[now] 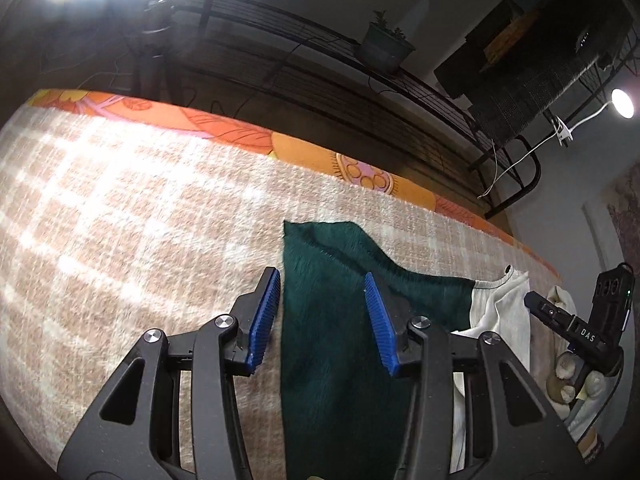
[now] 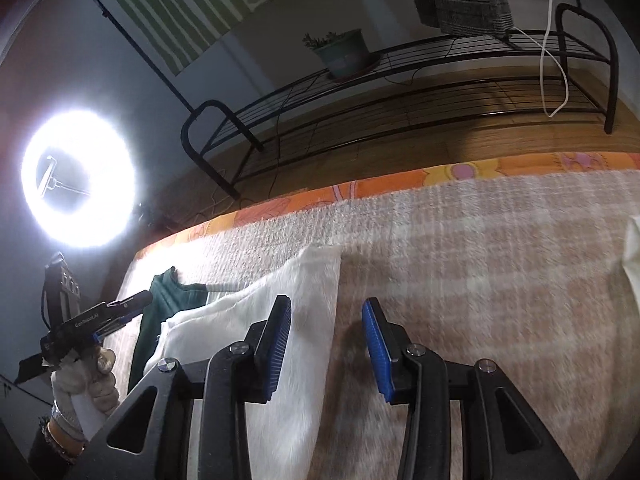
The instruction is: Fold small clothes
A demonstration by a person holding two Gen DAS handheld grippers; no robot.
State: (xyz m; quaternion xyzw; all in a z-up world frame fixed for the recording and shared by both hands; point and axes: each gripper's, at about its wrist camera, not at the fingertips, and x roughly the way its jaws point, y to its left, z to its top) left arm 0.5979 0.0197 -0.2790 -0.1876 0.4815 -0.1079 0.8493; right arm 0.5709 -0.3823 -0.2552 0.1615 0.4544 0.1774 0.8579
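A small garment lies flat on the checked blanket (image 1: 140, 208), half dark green (image 1: 332, 340) and half white (image 1: 500, 312). My left gripper (image 1: 322, 292) is open and empty, over the left edge of the green half. In the right wrist view the white half (image 2: 304, 320) runs toward me and the green half (image 2: 168, 300) lies at its far left. My right gripper (image 2: 326, 320) is open and empty, over the right edge of the white half. Each gripper shows in the other's view, the right one (image 1: 560, 316) and the left one (image 2: 120, 308).
The blanket (image 2: 480, 260) covers an orange patterned mattress (image 1: 304, 152). Behind it stands a black wire rack (image 2: 400, 92) with a potted plant (image 2: 340, 52). A ring light (image 2: 78, 178) glares at the left. Another pale cloth (image 2: 632, 256) lies at the right edge.
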